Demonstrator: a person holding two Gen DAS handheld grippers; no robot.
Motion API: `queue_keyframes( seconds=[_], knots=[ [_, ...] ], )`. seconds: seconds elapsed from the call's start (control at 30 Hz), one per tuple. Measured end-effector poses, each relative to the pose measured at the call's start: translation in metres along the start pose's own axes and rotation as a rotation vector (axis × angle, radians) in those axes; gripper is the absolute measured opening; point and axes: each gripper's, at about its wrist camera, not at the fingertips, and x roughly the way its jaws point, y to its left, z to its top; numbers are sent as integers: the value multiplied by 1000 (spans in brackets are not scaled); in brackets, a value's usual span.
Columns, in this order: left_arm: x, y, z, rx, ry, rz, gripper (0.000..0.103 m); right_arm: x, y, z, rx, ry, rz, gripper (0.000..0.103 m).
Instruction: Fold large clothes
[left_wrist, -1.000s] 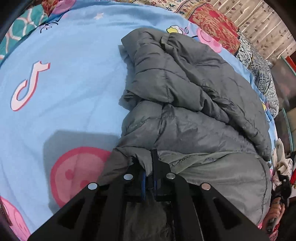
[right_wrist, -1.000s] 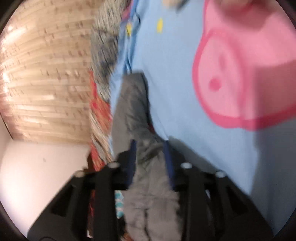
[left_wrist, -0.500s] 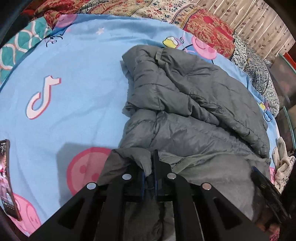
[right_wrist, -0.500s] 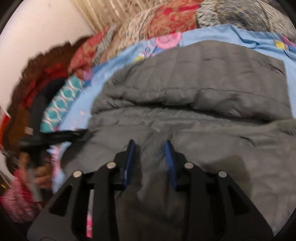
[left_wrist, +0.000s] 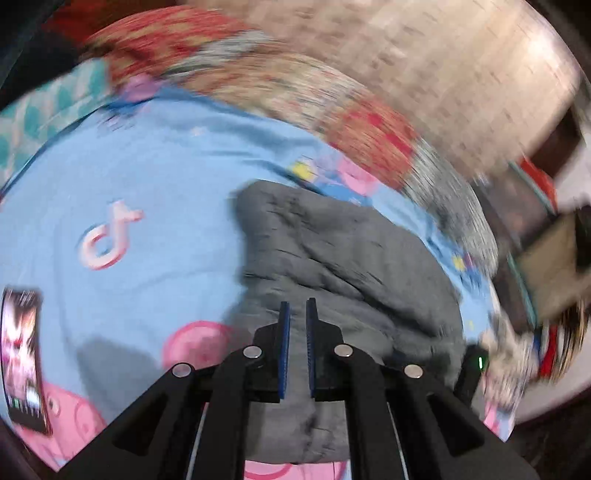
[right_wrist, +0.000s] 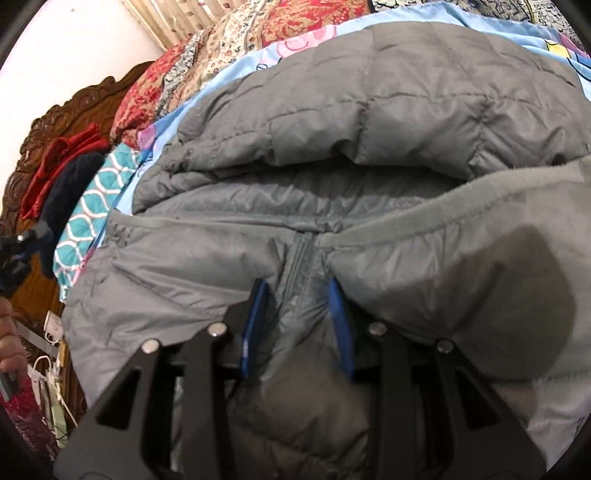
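Fingers (right_wrist: 334, 317) apart over grey jacket (right_wrist: 406, 110)

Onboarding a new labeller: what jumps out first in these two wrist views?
The grey puffer jacket dominates, lying bunched on the blue cartoon-print bedsheet, with its zipper running up between the right tool pads, which stand apart. The left tool sits over the jacket's near edge with a narrow gap between its blue pads and no cloth visibly in it; that view is motion-blurred. A lit phone lies on the sheet at far left.
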Motion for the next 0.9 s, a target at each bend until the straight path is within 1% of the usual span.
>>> queue_keyframes(
  seconds=[0.07, 0.1, 0.13, 0.17, 0.2, 0.23, 0.27, 0.33, 0.4, 0.47, 0.5, 0.53, 0.57, 0.6, 0.63, 0.67, 0.73, 0.8, 0.83, 0.87, 0.9],
  knots=[
    [26, -35, -10, 133, 46, -12, 1, -3, -2, 1, 9, 3, 5, 32],
    [36, -42, -15, 172, 65, -9, 1, -5, -1, 3, 20, 3, 10, 32],
    [54, -49, -21, 220, 100, 18, 1, -11, -2, 5, 41, 7, 20, 32],
    [69, -50, -24, 234, 127, 51, 1, -18, -1, 7, 57, 3, 27, 32],
    [89, -43, -28, 235, 165, 103, 1, -29, -3, 8, 67, -21, 45, 32],
    [98, -38, -30, 227, 186, 134, 1, -50, -6, 9, 72, -72, 64, 33],
    [108, -26, -32, 203, 211, 167, 1, -64, -10, 9, 73, -100, 66, 33],
    [111, -11, -32, 170, 215, 187, 1, -91, -24, 9, 77, -146, 46, 34],
    [111, 2, -34, 148, 212, 196, 1, -112, -55, 6, 103, -167, -22, 34],
    [113, 11, -37, 133, 222, 192, 1, -114, -94, 1, 185, -144, -94, 32],
    [116, 13, -39, 133, 225, 187, 1, -110, -116, -3, 249, -116, -99, 27],
    [119, 13, -42, 143, 226, 188, 1, -104, -135, -8, 320, -99, -80, 6],
    [123, 12, -42, 153, 224, 195, 2, -101, -145, -11, 373, -106, -56, 0],
    [127, 9, -44, 168, 219, 206, 2, -99, -152, -14, 414, -117, -19, 0],
    [130, 5, -45, 184, 212, 221, 2, -97, -152, -13, 415, -122, -20, 0],
    [132, 4, -47, 194, 207, 230, 2, -97, -149, -12, 395, -119, -38, 0],
    [130, 5, -47, 194, 208, 231, 2, -98, -143, -9, 364, -105, -63, 0],
    [120, 6, -44, 174, 218, 224, 2, -109, -128, 0, 312, -78, -75, 1],
    [108, 5, -42, 165, 211, 215, 2, -115, -124, 3, 286, -77, -72, 2],
    [95, 4, -41, 164, 183, 201, 2, -127, -112, 9, 236, -85, -50, 2],
    [81, 1, -39, 165, 138, 186, 2, -136, -102, 18, 191, -92, -31, 2]
  ],
)
